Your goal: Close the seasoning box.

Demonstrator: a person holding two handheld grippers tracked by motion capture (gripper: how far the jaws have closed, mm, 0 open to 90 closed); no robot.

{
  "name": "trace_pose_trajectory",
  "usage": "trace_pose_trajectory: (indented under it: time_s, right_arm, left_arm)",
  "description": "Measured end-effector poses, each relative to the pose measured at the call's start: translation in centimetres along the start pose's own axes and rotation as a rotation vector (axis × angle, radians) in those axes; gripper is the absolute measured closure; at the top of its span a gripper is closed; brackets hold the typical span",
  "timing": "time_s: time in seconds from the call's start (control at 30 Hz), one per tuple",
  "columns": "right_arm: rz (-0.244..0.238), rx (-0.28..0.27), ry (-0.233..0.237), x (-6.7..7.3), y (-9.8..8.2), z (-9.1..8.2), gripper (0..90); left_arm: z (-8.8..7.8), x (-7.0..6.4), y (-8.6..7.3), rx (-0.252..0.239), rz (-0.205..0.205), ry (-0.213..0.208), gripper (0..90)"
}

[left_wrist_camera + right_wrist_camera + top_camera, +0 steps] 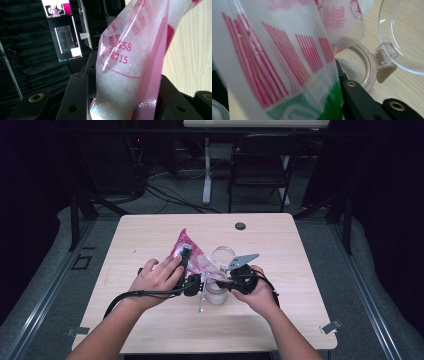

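While both hands sit mid-surface, here's the rundown:
bag: pink-and-clear plastic bag (pixel 192 256) full of white grains, tilted over the jar
jar: clear jar (pixel 217 292) on the wooden surface (pixel 150 230), white grains inside, hinged lid (pixel 404 37) flipped open
left hand-held gripper (pixel 186 265): clamped on the bag's fat grain-filled part
right hand-held gripper (pixel 235 279): pinching the bag's striped end just above the jar rim
around: long metal spoon (pixel 201 297) lying beside the jar, black grommet (pixel 240 226) well apart, chair (pixel 260 165) behind

Overhead view; two close bag (pixel 189 251) views
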State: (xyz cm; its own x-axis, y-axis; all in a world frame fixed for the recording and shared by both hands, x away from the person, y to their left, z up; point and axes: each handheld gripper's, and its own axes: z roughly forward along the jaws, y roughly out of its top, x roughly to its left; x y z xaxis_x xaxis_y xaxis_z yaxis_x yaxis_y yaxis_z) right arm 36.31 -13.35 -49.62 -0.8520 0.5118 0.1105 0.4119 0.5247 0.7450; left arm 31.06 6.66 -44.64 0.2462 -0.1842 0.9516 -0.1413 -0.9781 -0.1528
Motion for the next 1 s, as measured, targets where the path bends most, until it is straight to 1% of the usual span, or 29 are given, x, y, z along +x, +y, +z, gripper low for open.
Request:
trace_pose_trajectory:
  time_s: [0.07, 0.13, 0.27, 0.3, 0.37, 0.4, 0.47, 0.5, 0.53, 0.57, 0.6, 0.67, 0.73, 0.77, 0.83, 0.93, 1.0]
  right_arm:
    - [0.001, -0.003, -0.001, 0.0, 0.0, 0.0, 90.0]
    - [0.003, -0.002, -0.002, -0.1, 0.0, -0.1, 90.0]
    - [0.003, -0.006, -0.004, -0.1, 0.0, 0.0, 90.0]
    - [0.003, -0.007, -0.006, -0.1, 0.0, 0.0, 90.0]
    - [0.005, -0.006, -0.007, -0.1, -0.1, 0.0, 90.0]
    - [-0.002, 0.007, -0.009, -0.1, 0.0, 0.0, 90.0]
    - [-0.002, 0.005, -0.011, -0.1, 0.0, 0.0, 90.0]
    - [-0.002, 0.005, -0.011, -0.1, 0.0, 0.0, 90.0]
    - [0.000, 0.004, -0.012, -0.1, 0.0, 0.0, 90.0]
    - [-0.001, 0.004, -0.013, -0.1, 0.0, 0.0, 90.0]
    - [-0.001, 0.004, -0.013, -0.1, 0.0, 0.0, 90.0]
    - [-0.001, 0.001, -0.016, -0.1, 0.0, 0.0, 90.0]
    - [-0.004, 0.001, -0.014, -0.1, 0.0, 0.0, 90.0]
    - [-0.004, 0.001, -0.014, -0.1, 0.0, 0.0, 90.0]
    - [-0.004, -0.001, -0.015, -0.1, 0.0, 0.0, 90.0]
    - [-0.005, -0.002, -0.015, -0.1, 0.0, 0.0, 90.0]
    - [-0.006, -0.001, -0.016, -0.1, 0.0, 0.0, 90.0]
  left_arm:
    - [0.0, -0.1, -0.1, 0.001, -0.010, -0.009, 66.7]
    - [0.1, -0.3, -0.2, 0.000, -0.023, -0.011, 66.5]
    - [0.2, -0.4, -0.3, 0.000, -0.036, -0.015, 66.5]
    - [0.2, -0.6, -0.3, 0.000, -0.046, -0.016, 66.6]
    - [0.2, -0.7, -0.4, 0.004, -0.042, -0.025, 66.5]
    - [0.3, -1.0, -0.5, 0.005, -0.062, -0.033, 66.5]
    - [0.3, -1.0, -0.5, 0.004, -0.056, -0.028, 66.4]
    - [0.4, -1.1, -0.6, 0.005, -0.060, -0.029, 66.4]
    - [0.4, -1.2, -0.6, 0.006, -0.061, -0.032, 66.4]
    - [0.4, -1.4, -0.6, 0.009, -0.072, -0.045, 66.4]
    - [0.5, -1.3, -0.7, 0.008, -0.060, -0.042, 66.4]
    - [0.5, -1.4, -0.7, 0.012, -0.059, -0.045, 66.4]
    - [0.5, -1.6, -0.8, 0.013, -0.074, -0.051, 66.4]
    - [0.5, -1.6, -0.8, 0.013, -0.075, -0.052, 66.4]
    - [0.4, -1.6, -0.8, 0.012, -0.070, -0.051, 66.4]
    - [0.4, -1.7, -0.8, 0.012, -0.075, -0.052, 66.4]
    - [0.5, -1.7, -0.8, 0.011, -0.068, -0.054, 66.4]
